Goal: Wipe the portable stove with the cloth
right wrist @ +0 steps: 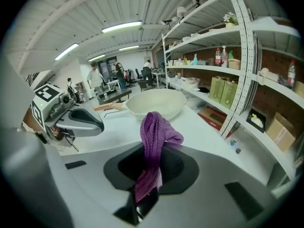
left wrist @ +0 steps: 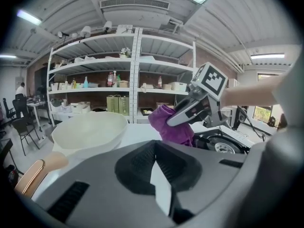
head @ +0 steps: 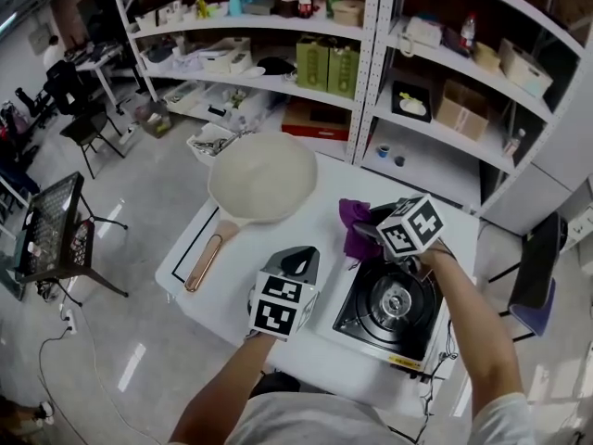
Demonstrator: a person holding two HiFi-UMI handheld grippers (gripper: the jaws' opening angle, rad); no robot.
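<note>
1. Right now the right hand-held gripper (right wrist: 149, 175) has its jaws closed on the purple cloth (right wrist: 153, 127). It pinches the cloth low down, so the upper fold stands up and flops over beyond the tips.
2. Seen from above, the cloth hangs at the far left corner of the portable stove (head: 389, 309). Whether it touches the stove top I cannot tell.
3. The left hand-held gripper (left wrist: 159, 177) has its jaws drawn together to a thin slit and grips nothing. It hovers over the bare white surface (head: 232, 276) just left of the stove.
4. The stove sits at the right end of the surface, with its near edge close to the surface's near edge. Its round burner faces up in the open.
5. A wide white pan (head: 262, 176) takes up the far left part of the surface, close to the far edge. Its wooden handle (head: 202, 262) runs toward the near left corner.
6. Between pan and stove lies a bare band of surface, and the 2 grippers are above it, near each other but apart.
7. Shelving (head: 371, 72) stands close behind the far edge. To the left is open floor, with a black rack (head: 46, 235) well apart from the surface. A chair (head: 536, 276) stands just beside the right end.
</note>
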